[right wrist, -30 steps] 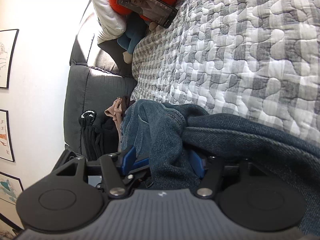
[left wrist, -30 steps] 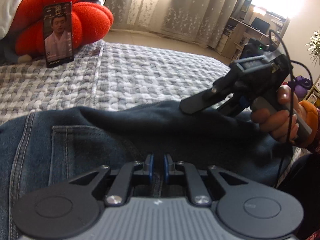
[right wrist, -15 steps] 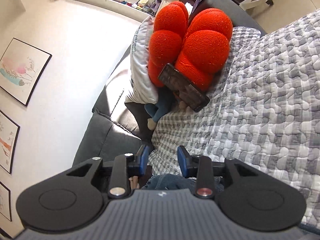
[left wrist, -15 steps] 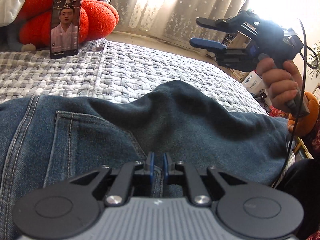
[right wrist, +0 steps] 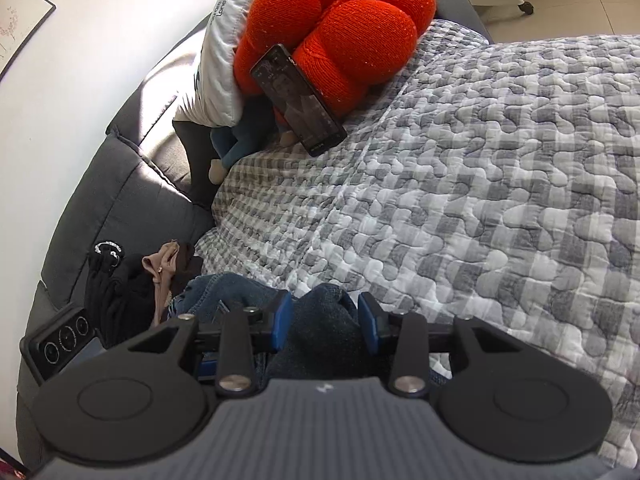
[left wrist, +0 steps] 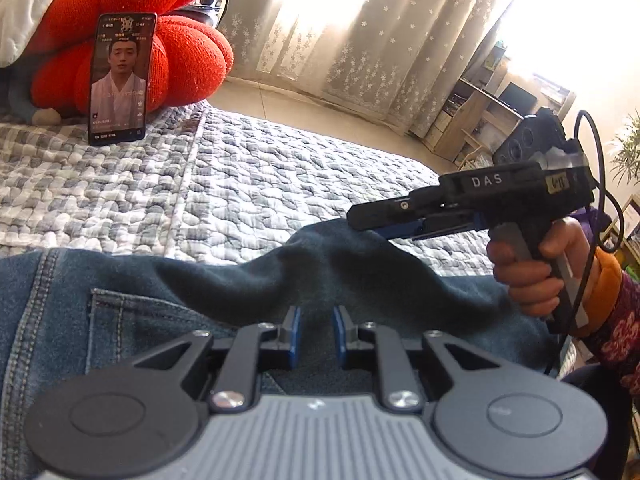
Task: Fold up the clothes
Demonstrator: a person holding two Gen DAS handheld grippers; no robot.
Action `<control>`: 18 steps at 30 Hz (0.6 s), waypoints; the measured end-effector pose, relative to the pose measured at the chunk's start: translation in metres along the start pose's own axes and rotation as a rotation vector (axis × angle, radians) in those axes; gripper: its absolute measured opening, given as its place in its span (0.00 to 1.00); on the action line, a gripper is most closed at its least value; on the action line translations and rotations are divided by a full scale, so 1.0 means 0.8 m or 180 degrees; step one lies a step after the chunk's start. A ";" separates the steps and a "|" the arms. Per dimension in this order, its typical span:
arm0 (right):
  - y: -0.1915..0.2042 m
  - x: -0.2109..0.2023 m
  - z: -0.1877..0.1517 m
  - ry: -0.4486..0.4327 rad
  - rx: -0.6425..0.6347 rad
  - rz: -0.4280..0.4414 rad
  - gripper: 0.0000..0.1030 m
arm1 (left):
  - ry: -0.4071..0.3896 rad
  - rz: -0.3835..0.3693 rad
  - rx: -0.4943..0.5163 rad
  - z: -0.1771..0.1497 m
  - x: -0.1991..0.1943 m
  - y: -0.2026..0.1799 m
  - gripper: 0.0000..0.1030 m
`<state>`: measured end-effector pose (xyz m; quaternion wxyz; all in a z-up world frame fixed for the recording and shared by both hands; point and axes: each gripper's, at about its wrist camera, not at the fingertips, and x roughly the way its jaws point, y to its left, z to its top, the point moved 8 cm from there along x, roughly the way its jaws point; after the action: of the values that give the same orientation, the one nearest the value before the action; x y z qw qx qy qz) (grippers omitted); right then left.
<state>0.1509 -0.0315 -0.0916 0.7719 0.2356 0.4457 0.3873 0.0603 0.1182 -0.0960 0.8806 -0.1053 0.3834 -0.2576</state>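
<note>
A pair of dark blue denim jeans (left wrist: pixel 160 320) lies bunched on the grey checked quilt (left wrist: pixel 240 184), a back pocket showing at the left. My left gripper (left wrist: pixel 316 330) sits low over the jeans, its blue pads a little apart with denim between them. My right gripper (left wrist: pixel 360 216) shows at the right of the left wrist view, held by a hand, its tips touching a raised fold of the jeans. In the right wrist view its pads (right wrist: pixel 322 322) stand apart with a hump of denim (right wrist: pixel 320 344) between them.
A phone (left wrist: pixel 120 80) playing a video leans against a red plush cushion (left wrist: pixel 180 52) at the bed's far left. A white pillow (right wrist: pixel 224 56) and a grey sofa arm (right wrist: pixel 120 200) with dark clothes (right wrist: pixel 120 300) lie beyond. Curtains and shelves stand behind.
My right gripper dropped from high in the air back onto the jeans' raised fold. My left gripper's pads have opened a little from nearly closed.
</note>
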 end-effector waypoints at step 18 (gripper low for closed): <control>0.077 -0.002 -0.058 0.0367 -0.1139 0.0070 0.32 | -0.0132 -0.0705 -0.1211 0.021 0.003 0.022 0.46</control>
<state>0.0863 0.0042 -0.0698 0.7704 0.0768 0.4105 0.4817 0.0806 0.1318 -0.0928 0.8189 -0.3164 0.3930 -0.2736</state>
